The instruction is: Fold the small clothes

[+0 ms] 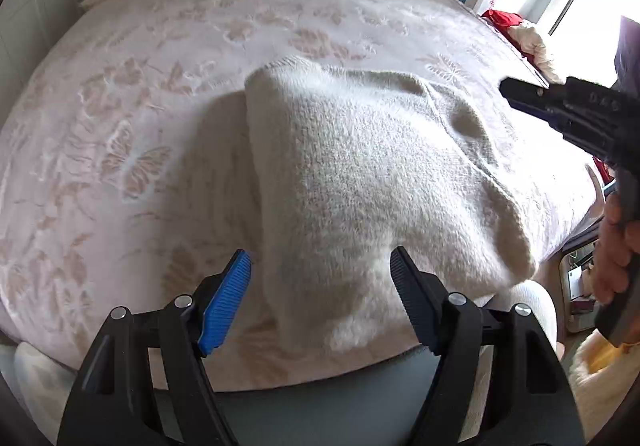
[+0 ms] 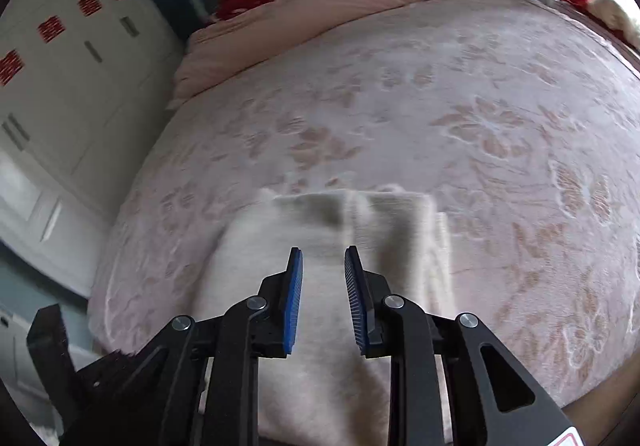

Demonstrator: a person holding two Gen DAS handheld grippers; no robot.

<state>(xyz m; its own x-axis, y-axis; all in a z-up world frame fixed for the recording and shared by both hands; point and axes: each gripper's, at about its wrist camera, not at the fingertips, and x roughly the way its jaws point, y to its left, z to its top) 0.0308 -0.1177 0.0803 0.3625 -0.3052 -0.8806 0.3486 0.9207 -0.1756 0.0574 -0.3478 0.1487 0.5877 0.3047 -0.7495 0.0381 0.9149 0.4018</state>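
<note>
Cream knit garment (image 1: pixel 360 173) lies partly folded on the near half of the bed (image 1: pixel 120 117), its long axis running near to far, one folded edge at the far end and a loose corner drooping toward the near right edge. The left gripper (image 1: pixel 320 266) hovers wide open over its near end, holding nothing. The right gripper (image 2: pixel 323 258) stands narrow and empty above it. That overhanging corner could drag the fold open, I judge.
</note>
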